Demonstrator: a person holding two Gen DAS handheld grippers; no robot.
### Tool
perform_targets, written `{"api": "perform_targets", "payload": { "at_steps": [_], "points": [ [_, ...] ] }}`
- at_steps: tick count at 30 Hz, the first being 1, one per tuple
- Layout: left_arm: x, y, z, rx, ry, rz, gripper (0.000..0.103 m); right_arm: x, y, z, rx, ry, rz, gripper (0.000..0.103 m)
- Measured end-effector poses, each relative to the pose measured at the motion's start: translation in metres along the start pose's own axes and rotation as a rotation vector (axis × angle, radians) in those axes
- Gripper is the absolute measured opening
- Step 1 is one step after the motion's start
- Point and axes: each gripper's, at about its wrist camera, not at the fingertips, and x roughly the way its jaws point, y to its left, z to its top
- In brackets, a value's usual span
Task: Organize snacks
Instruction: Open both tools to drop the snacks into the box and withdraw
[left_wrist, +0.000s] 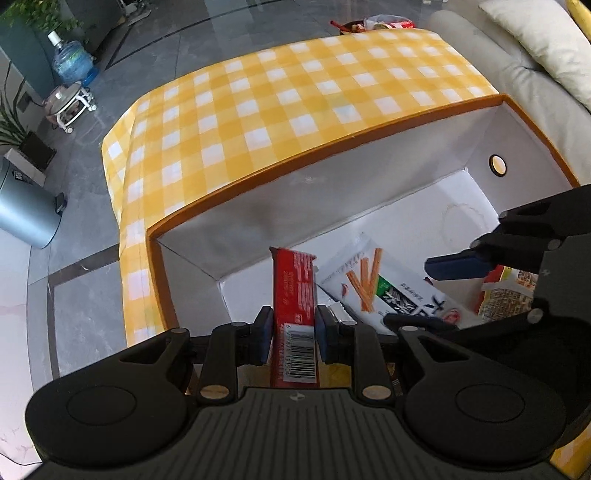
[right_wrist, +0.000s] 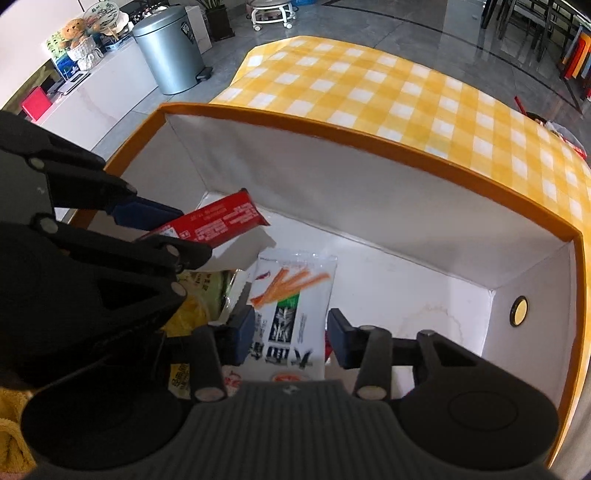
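Note:
My left gripper (left_wrist: 294, 332) is shut on a long red snack bar (left_wrist: 294, 295) and holds it over the near left part of an orange-rimmed white box (left_wrist: 332, 147). The bar (right_wrist: 218, 221) and the left gripper (right_wrist: 162, 229) also show in the right wrist view. My right gripper (right_wrist: 291, 332) is open above a white snack packet printed with orange sticks (right_wrist: 291, 291) that lies on the box floor; its jaws stand either side of the packet without touching it. The same packet (left_wrist: 373, 280) and the right gripper (left_wrist: 439, 291) show in the left wrist view.
The box (right_wrist: 406, 147) stands on a yellow checked tablecloth (left_wrist: 295, 92). Yellow and green snack bags (right_wrist: 199, 291) lie in the box's left part, a red-yellow bag (left_wrist: 506, 291) under the right gripper. A grey bin (right_wrist: 170, 48) stands on the floor; a cream sofa (left_wrist: 517, 74) is beside the table.

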Motion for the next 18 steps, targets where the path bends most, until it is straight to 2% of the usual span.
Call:
{"api": "perform_targets", "payload": {
  "at_steps": [3,5,9,11,18],
  "points": [
    [-0.008,0.001,-0.001,-0.009,-0.025,-0.016,0.034,-0.003,0.002,0.002,-0.008,0.008,-0.011,0.052],
    [-0.014,0.002,-0.001,-0.016,-0.038,-0.022,0.045,-0.006,0.003,0.002,-0.018,0.009,-0.019,0.053],
    [-0.031,0.004,-0.001,-0.021,-0.071,-0.03,0.053,-0.015,0.006,0.004,-0.036,0.011,-0.044,0.06],
    [-0.043,0.004,-0.003,-0.021,-0.097,-0.036,0.062,-0.023,0.008,0.004,-0.037,0.013,-0.054,0.065],
    [-0.095,0.007,-0.007,-0.025,-0.208,-0.018,0.07,-0.062,0.019,0.002,-0.044,-0.029,-0.058,0.079]
  ]
}}
